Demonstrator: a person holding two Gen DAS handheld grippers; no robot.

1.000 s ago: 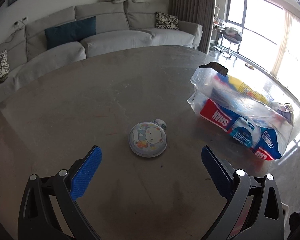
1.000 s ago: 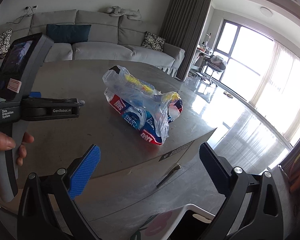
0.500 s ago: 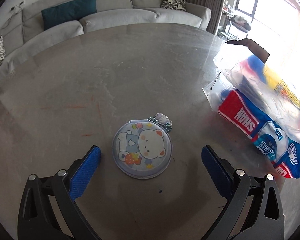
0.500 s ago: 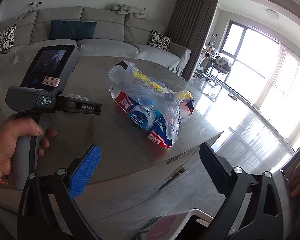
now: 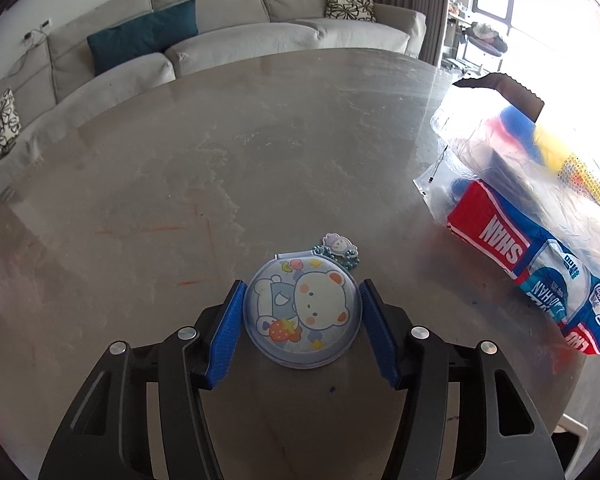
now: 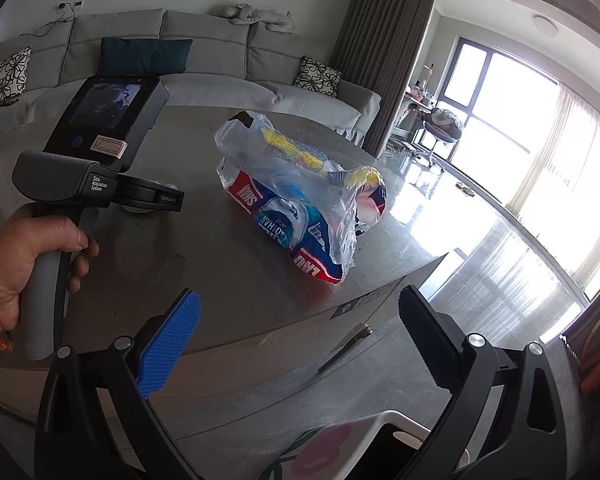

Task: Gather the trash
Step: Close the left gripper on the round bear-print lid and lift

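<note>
Left gripper (image 5: 301,312): jaws are closing around the round bear-print case (image 5: 302,312), which is lying flat on the table (image 5: 260,152). The case is sitting squarely between the two blue pads (image 5: 227,332), its rim right at each pad. Whether the pads are already pressing is not clear, so I am not counting it as gripped yet. The gripper is pointing steeply down at the table, probably so the pads can catch the thin rim from both sides rather than skid over the lid.

A small charm with beads (image 5: 337,249) is lying just beyond the jaw tips, touching the far edge of the case and outside the pads. It may drag along if it is attached; I cannot tell.

Clear plastic bag of packaging (image 5: 540,208): resting on the table well to the right of the left jaws, untouched.

Right gripper (image 6: 300,340): jaws are standing wide apart with nothing between them, hovering off the table edge. Below them a white bin rim (image 6: 396,420) is showing, likely the drop point; this hand seems to be waiting there.

A hand (image 6: 24,256) is gripping the left tool's handle.
</note>
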